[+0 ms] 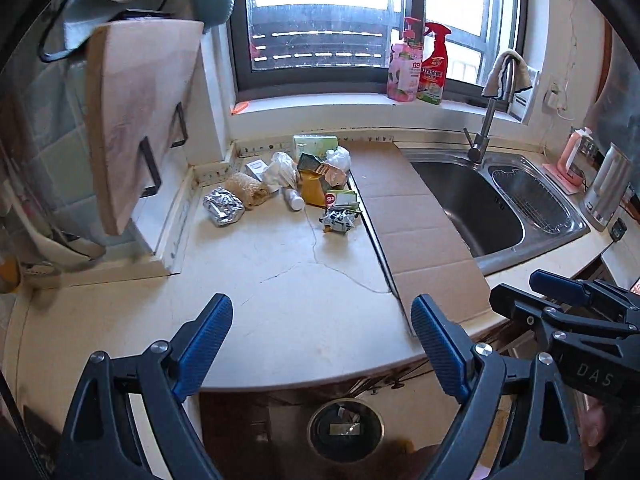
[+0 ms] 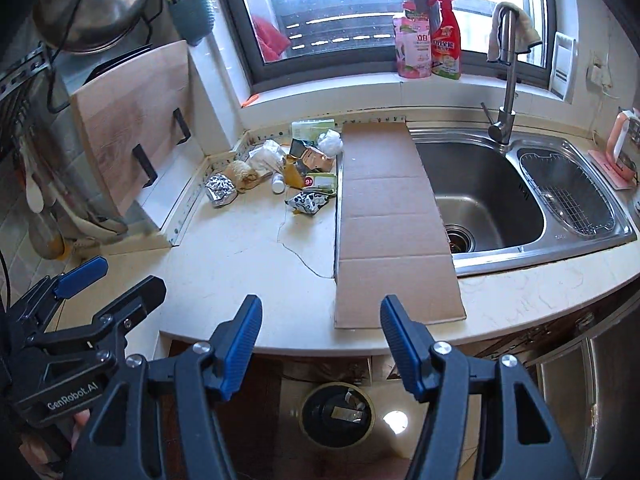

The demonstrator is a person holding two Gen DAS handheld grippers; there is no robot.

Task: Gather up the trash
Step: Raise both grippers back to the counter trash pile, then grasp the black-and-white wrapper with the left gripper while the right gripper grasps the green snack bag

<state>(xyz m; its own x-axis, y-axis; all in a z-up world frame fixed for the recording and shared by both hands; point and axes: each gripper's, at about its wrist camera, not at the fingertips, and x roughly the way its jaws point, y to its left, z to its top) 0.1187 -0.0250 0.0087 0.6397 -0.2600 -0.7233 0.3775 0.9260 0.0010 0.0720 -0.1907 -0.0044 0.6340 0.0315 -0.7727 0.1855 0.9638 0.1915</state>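
A heap of trash lies at the back of the counter: a foil ball [image 1: 223, 206] [image 2: 219, 189], a crumpled white tissue [image 1: 280, 168], a small white bottle [image 1: 294, 199], a yellow packet [image 1: 312, 188] and a black-and-white wrapper [image 1: 339, 219] [image 2: 308, 201]. A round bin [image 1: 346, 428] [image 2: 338, 414] stands on the floor below the counter edge, with a few scraps inside. My left gripper [image 1: 324, 320] hangs open and empty above the counter's front. My right gripper [image 2: 320, 312] is open and empty too, over the front edge beside the left one. Both are well short of the heap.
A long cardboard strip [image 1: 416, 224] [image 2: 384, 208] lies over the left rim of the steel sink [image 2: 480, 184]. A tap [image 2: 506, 80] with a rag stands behind it. A wooden cutting board [image 1: 136, 112] leans at the left. Two bottles [image 1: 416, 64] stand on the sill.
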